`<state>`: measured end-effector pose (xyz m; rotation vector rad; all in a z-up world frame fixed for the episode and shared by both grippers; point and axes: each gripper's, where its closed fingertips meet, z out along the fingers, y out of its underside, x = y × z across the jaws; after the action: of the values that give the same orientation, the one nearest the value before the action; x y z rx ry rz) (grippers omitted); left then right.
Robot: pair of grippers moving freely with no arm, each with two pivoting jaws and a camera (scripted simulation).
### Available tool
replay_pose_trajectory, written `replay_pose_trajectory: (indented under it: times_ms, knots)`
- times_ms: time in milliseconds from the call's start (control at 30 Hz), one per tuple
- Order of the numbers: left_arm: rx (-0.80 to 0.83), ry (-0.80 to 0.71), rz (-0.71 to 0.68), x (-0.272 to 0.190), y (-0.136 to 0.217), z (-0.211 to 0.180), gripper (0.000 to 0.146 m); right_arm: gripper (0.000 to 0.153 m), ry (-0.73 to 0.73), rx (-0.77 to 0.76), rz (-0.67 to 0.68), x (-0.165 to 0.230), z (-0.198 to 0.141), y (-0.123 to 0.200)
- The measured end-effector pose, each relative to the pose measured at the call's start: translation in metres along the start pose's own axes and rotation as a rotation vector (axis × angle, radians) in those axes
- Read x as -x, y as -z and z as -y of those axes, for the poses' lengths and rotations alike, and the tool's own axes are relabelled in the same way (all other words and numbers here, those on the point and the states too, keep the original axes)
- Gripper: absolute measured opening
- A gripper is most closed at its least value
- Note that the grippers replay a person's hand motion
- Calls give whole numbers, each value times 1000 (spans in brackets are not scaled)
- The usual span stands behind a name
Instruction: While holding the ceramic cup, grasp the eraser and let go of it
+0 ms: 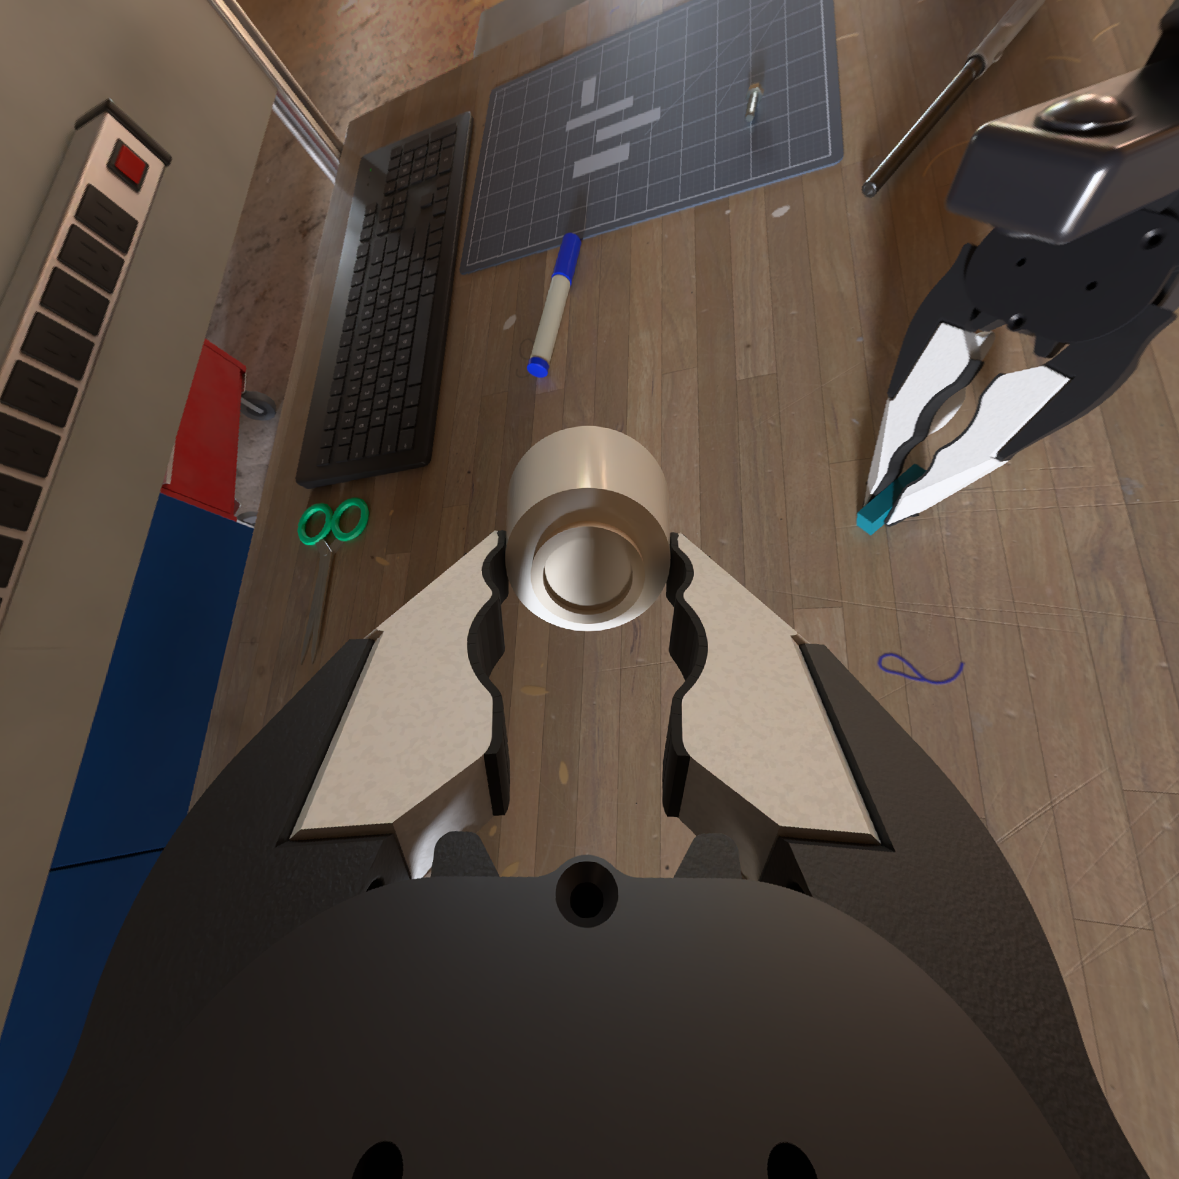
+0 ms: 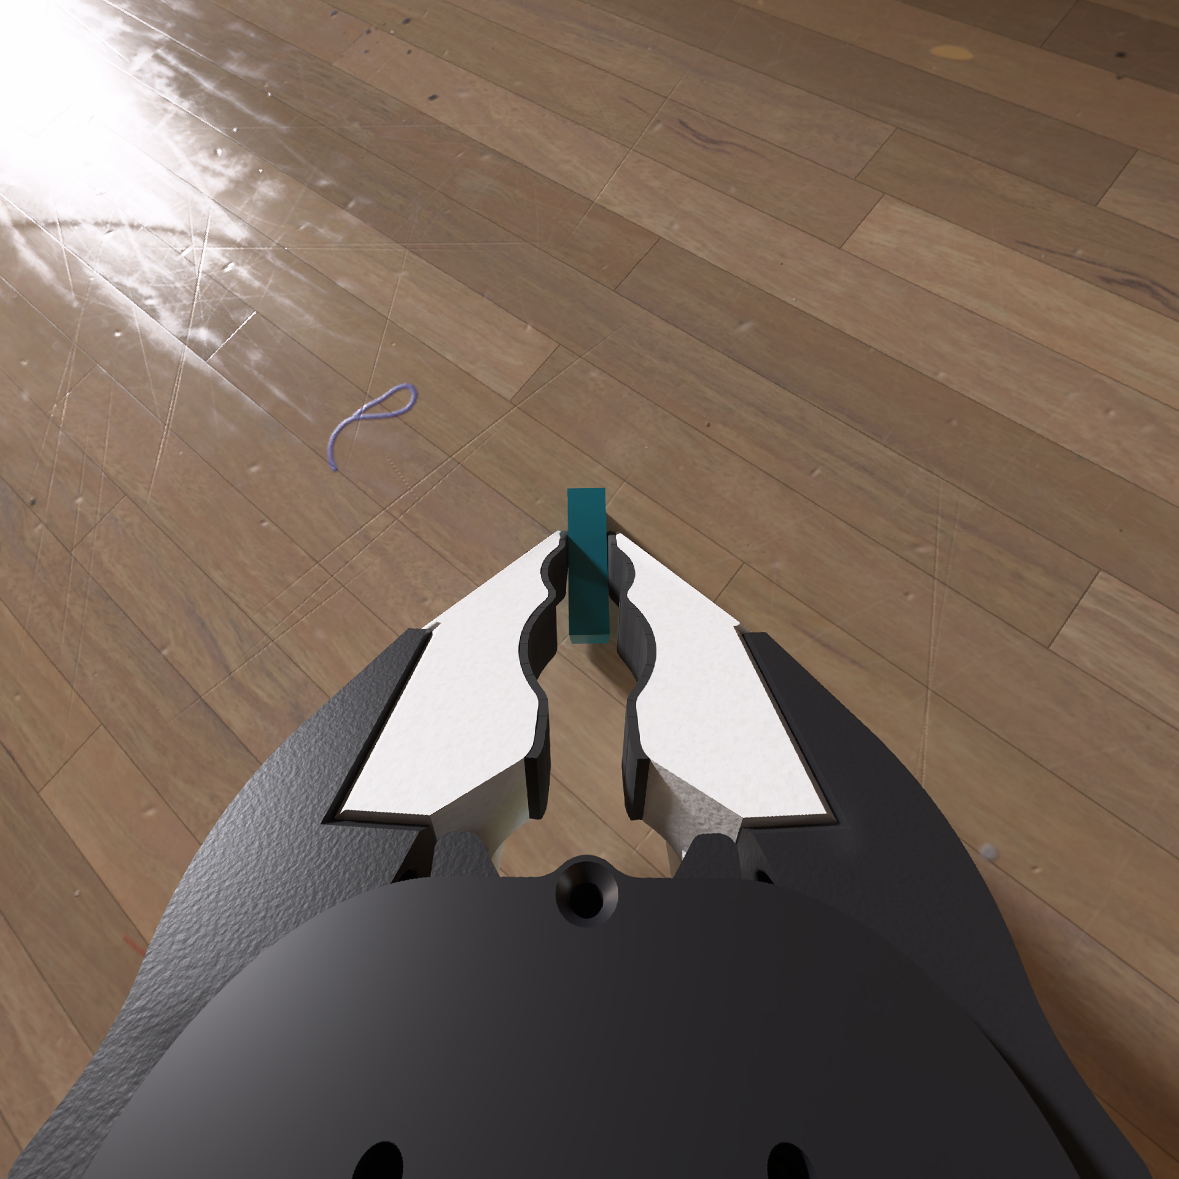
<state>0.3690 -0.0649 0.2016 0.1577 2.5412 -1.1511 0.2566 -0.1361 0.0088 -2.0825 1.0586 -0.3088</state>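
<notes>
The far end of the ceramic cup (image 1: 587, 529) is hidden in the left wrist view; only its recessed base and part of the wall show, so no handle can be confirmed. The scissors (image 1: 332, 542) show 2 green loops clearly, but the blades are faint against the wooden table (image 1: 734, 383). The power strip (image 1: 70, 319) is cut off at the left edge. A metal rod (image 1: 925, 115) is cut off at the upper edge.

The left gripper (image 1: 587, 548) points forward and down over the table, its 2 fingers clamped on opposite sides of the cup, which is clear of the surface. The cup's axis runs along the fingers, base toward the camera.

The right gripper (image 2: 587, 542) tilts steeply toward the table, tips at the surface. Its fingers are closed around the teal eraser (image 2: 587, 561), and both pads appear to touch its long faces. The eraser lies on the table, well right of the cup; its long axis runs parallel to the fingers, 1 end protruding beyond the tips.

A blue marker (image 1: 555, 306) lies beyond the cup, with a keyboard (image 1: 389, 300) to its left.
</notes>
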Motion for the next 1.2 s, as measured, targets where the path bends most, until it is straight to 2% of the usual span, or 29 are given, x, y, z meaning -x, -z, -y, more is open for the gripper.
replay_pose_trajectory:
  times_ms: [233,533,600,667,1000,1200]
  knots:
    - [-25,-10,-10,-5,6,5,50,11,56,63,-39,-2,11,-11]
    - [-47,5,-3,0,13,7,50,11,58,43,-39,1,27,-29]
    - [-44,4,-2,0,13,6,50,30,47,30,-43,0,27,-28]
    - [-42,3,-2,-1,12,6,50,37,38,8,-43,0,29,-25]
    - [-30,-1,-4,-2,8,5,50,46,-75,-196,-17,-14,45,-2]
    - [-24,-6,-3,-3,6,5,50,48,-91,-206,-15,-17,45,-1]
